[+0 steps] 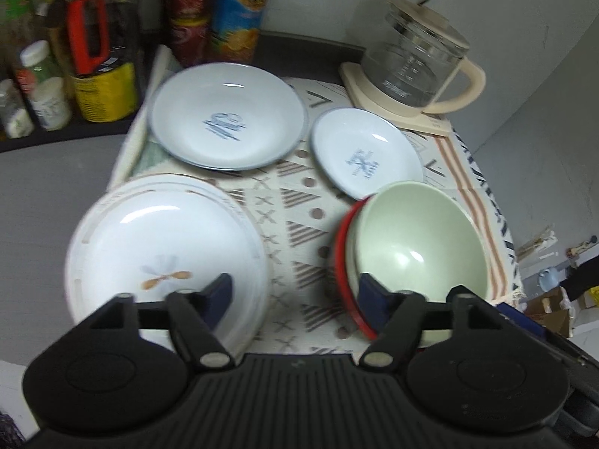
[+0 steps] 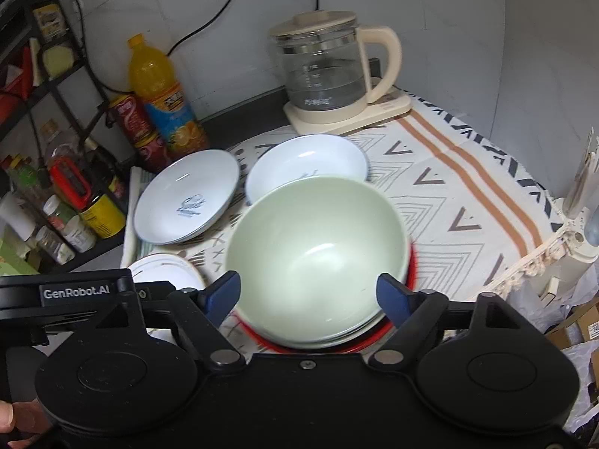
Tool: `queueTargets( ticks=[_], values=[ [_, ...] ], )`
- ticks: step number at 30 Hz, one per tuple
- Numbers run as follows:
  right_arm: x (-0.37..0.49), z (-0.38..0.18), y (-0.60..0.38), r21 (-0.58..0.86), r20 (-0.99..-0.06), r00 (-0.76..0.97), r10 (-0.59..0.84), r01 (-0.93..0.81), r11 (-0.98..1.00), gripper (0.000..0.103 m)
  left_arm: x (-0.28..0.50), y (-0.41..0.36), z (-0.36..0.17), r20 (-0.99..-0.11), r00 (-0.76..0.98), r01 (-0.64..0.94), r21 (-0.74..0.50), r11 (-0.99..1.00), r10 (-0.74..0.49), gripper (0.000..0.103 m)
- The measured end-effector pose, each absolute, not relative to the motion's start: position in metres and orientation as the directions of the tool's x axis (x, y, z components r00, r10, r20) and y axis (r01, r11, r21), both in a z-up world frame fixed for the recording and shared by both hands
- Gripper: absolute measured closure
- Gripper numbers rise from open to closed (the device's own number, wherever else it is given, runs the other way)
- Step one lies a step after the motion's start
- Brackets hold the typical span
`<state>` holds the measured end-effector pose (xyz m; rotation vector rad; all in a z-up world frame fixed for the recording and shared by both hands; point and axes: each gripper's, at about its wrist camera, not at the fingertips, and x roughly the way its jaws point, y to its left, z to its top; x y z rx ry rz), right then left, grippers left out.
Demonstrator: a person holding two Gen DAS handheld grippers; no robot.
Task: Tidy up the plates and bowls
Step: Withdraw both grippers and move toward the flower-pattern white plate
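Note:
A pale green bowl (image 2: 318,254) sits nested on a white bowl and a red dish (image 1: 342,262) on the patterned cloth. My right gripper (image 2: 309,293) is open, its blue pads either side of the green bowl's near rim. My left gripper (image 1: 295,297) is open above the cloth, between a white plate with a brown motif (image 1: 164,250) on its left and the green bowl (image 1: 419,235) on its right. A large blue-rimmed plate (image 1: 228,116) and a smaller one (image 1: 365,153) lie further back; both also show in the right wrist view, the large one (image 2: 187,202) and the small one (image 2: 307,164).
A glass kettle on a cream base (image 2: 329,71) stands at the back right. Bottles and cans (image 2: 161,101) and a rack of jars (image 1: 52,75) crowd the back left. The cloth (image 2: 468,194) ends at the table's right edge.

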<state>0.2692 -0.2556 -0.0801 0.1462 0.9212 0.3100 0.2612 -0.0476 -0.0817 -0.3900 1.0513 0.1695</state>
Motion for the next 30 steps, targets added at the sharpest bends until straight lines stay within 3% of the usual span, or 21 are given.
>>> queueTargets(
  ticks=[3, 10, 30],
  values=[
    [0.261, -0.079, -0.244, 0.259, -0.757, 0.563, 0.332, -0.208, 0.943, 0.013, 0.247, -0.033, -0.080, -0.867, 0.496, -0.335, -0.229, 0.914, -0.035, 0.017],
    [0.243, -0.073, -0.215, 0.262, -0.749, 0.562, 0.352, -0.236, 0.936, 0.000, 0.214, -0.001, -0.076, -0.864, 0.503, -0.357, -0.223, 0.907, -0.015, 0.014],
    [0.227, -0.069, -0.158, 0.255, -0.758, 0.513, 0.403, -0.335, 0.907, 0.000, 0.172, 0.058, -0.070, -0.847, 0.532, -0.434, -0.260, 0.862, 0.012, 0.013]
  ],
)
